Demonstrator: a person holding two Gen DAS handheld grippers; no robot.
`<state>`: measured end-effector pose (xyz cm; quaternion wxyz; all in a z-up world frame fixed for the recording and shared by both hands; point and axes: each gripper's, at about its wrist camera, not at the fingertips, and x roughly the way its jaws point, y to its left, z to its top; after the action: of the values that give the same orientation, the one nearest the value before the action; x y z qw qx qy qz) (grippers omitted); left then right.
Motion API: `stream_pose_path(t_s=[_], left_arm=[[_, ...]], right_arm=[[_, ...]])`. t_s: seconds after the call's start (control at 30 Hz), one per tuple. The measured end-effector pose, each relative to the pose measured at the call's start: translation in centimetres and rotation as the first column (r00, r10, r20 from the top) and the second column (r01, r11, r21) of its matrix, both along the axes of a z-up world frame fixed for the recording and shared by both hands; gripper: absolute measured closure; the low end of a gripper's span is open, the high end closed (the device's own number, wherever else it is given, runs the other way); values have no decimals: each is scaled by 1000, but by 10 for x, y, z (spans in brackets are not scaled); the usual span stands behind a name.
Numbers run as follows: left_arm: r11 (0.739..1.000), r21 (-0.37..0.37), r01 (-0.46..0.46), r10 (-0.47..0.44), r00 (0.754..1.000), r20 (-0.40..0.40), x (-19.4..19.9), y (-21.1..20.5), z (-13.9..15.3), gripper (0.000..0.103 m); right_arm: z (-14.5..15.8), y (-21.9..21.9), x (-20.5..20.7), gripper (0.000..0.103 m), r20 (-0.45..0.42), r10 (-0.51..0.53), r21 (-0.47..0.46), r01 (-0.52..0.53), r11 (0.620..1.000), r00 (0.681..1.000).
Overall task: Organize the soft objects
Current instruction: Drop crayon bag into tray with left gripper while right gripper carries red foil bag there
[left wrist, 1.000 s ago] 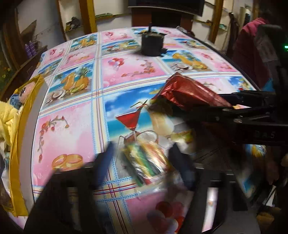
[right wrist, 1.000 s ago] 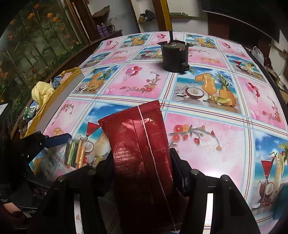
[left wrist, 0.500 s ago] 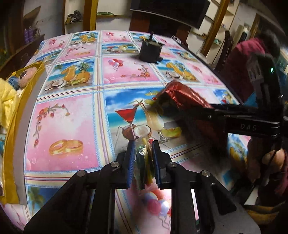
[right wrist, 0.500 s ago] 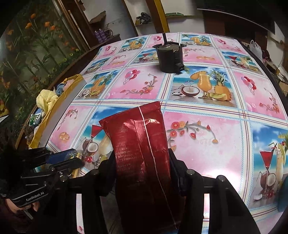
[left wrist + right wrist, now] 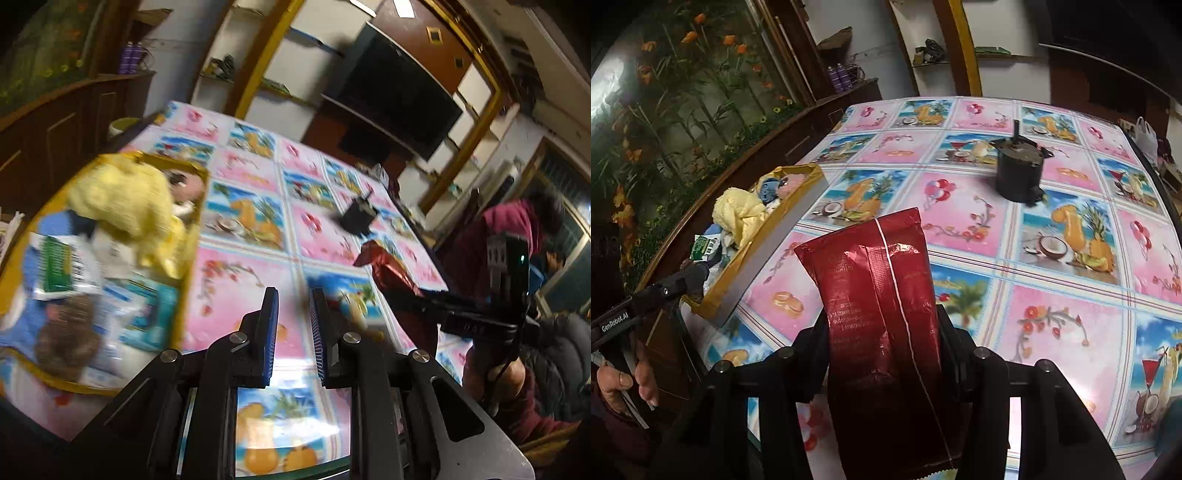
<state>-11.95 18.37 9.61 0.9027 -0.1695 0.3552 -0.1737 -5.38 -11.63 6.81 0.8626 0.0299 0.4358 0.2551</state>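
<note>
Pouch (image 5: 882,295): glossy dark red w/ thin white stripe. Table (image 5: 1052,317): pink & blue squares, fruit/cocktail prints. Tray (image 5: 768,254) gold; cloth (image 5: 738,214) pale yellow.

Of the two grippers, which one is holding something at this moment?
The right gripper: a red foil pouch is clamped between its fingers. The left gripper has only the tablecloth visible through its gap, beside the yellow-rimmed box.

Left wrist view is tilted, aimed low across the worktop (image 5: 255,266) beside the yellow box (image 5: 184,258). Right wrist view is aimed higher, downward. Worktop, box, black pot (image 5: 1019,173) are shared.
</note>
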Motion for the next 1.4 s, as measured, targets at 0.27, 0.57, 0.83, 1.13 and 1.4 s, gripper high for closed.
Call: stream_pose_path(t_s=[0.27,0.57,0.83,1.13,1.4], left_arm=[[989,-27,-147,147,989,5,-11,66,8,87],[976,5,218,-215,965,-147,2,-74,-35,44],[878,403,259,-207,964,-168,2,-164,-83,43],[893,327,308,-263,949,-174,-2,-168,-83,85],[983,2,184,-182,977,-115,16,-89,-44,85]], right_arm=[[28,71,6,52,33,135,17,-136,991,990],[24,43,17,52,22,36,27,-36,999,999],[11,-9,13,52,-9,-34,37,34,999,999],[-4,-31,10,52,-17,-15,92,17,996,1000],[-11,-49,8,52,-37,-59,131,63,989,998]])
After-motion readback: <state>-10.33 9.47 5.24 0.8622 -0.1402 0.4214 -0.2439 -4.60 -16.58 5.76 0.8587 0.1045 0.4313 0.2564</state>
